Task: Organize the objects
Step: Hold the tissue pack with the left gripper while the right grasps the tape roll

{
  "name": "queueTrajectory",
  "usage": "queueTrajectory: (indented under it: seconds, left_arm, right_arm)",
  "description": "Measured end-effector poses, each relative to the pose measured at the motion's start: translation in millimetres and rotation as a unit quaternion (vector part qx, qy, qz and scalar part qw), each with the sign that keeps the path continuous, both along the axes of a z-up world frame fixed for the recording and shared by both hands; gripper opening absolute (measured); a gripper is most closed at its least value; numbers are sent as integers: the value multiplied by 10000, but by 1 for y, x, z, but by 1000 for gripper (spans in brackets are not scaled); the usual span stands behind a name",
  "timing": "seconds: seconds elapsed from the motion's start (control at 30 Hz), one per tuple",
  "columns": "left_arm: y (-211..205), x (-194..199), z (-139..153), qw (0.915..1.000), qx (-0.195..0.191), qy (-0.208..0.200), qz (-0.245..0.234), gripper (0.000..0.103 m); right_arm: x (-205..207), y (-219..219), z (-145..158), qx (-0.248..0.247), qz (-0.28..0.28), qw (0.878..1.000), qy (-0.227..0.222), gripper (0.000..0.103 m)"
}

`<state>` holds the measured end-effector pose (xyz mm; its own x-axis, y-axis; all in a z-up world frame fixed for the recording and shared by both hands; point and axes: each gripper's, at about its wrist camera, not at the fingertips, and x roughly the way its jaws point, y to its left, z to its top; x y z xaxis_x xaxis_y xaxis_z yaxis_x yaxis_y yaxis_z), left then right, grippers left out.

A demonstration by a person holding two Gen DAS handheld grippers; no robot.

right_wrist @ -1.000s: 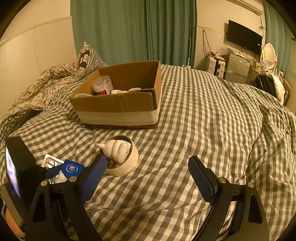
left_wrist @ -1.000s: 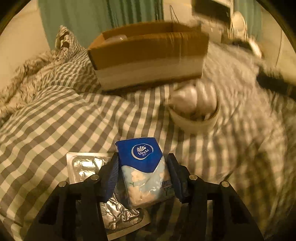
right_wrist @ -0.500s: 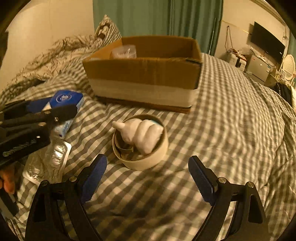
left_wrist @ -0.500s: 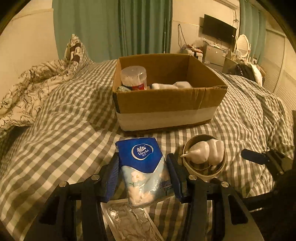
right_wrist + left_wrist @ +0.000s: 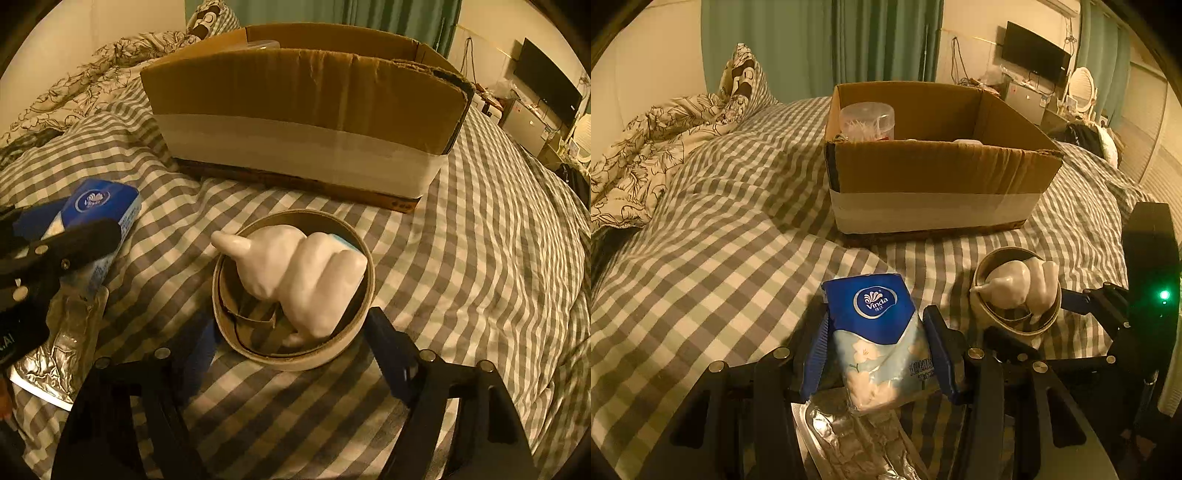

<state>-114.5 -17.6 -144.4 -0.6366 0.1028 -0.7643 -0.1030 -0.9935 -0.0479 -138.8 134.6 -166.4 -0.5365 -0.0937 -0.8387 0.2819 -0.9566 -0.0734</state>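
Note:
My left gripper is shut on a blue Vinda tissue pack and holds it above a silver foil packet on the checked bed. The pack also shows in the right wrist view. My right gripper is open, its jaws on either side of a round tape roll that holds a white shell-shaped object. The roll also shows in the left wrist view. A cardboard box stands beyond, with a clear jar inside.
The checked duvet covers the bed. A flowered quilt and pillow lie at the far left. A TV and shelf stand at the far right wall. The foil packet lies left of the roll.
My right gripper has moved forward and down until its open jaws flank the tape roll. My left gripper has held the tissue pack and drawn closer to the box.

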Motion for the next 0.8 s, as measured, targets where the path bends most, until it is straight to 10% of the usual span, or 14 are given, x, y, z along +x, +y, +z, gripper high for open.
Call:
queueTrajectory:
  seconds: [0.37, 0.4, 0.43, 0.8]
  left_arm:
    - [6, 26, 25, 9997, 82, 206, -52, 51]
    - [7, 30, 30, 9997, 98, 237, -54, 51]
    - [7, 32, 33, 9996, 105, 270, -56, 51]
    - [16, 38, 42, 9994, 97, 311, -141, 51]
  right_arm:
    - [32, 8, 44, -332, -8, 9980, 541, 72]
    - [36, 9, 49, -356, 3, 9976, 588, 58]
    - [40, 9, 54, -422, 61, 9972, 617, 13]
    - [56, 26, 73, -601, 13, 9955, 734, 20]
